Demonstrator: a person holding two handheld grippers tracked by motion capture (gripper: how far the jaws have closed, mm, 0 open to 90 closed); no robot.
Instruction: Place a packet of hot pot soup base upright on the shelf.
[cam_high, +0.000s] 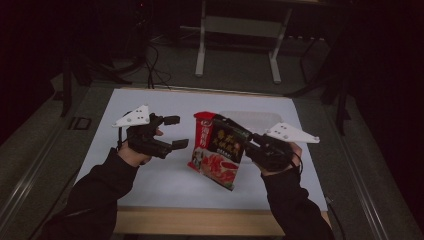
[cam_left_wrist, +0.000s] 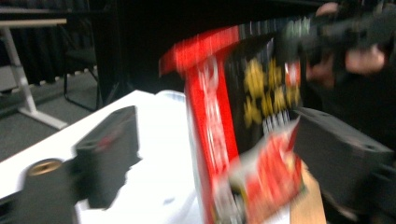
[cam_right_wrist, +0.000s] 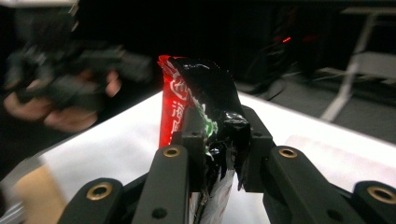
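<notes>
A red and black snack packet hangs tilted over the middle of the white table mat. My right gripper is shut on the packet's upper right edge. In the right gripper view the jaws pinch the crumpled black edge of the packet. My left gripper is open just left of the packet, its jaws apart from it. In the left gripper view the packet stands close ahead, between the lines of the two spread jaws.
A faint clear flat sheet or bag lies at the back of the mat. The wooden table edge runs along the front. A white frame's legs and cables are on the floor beyond.
</notes>
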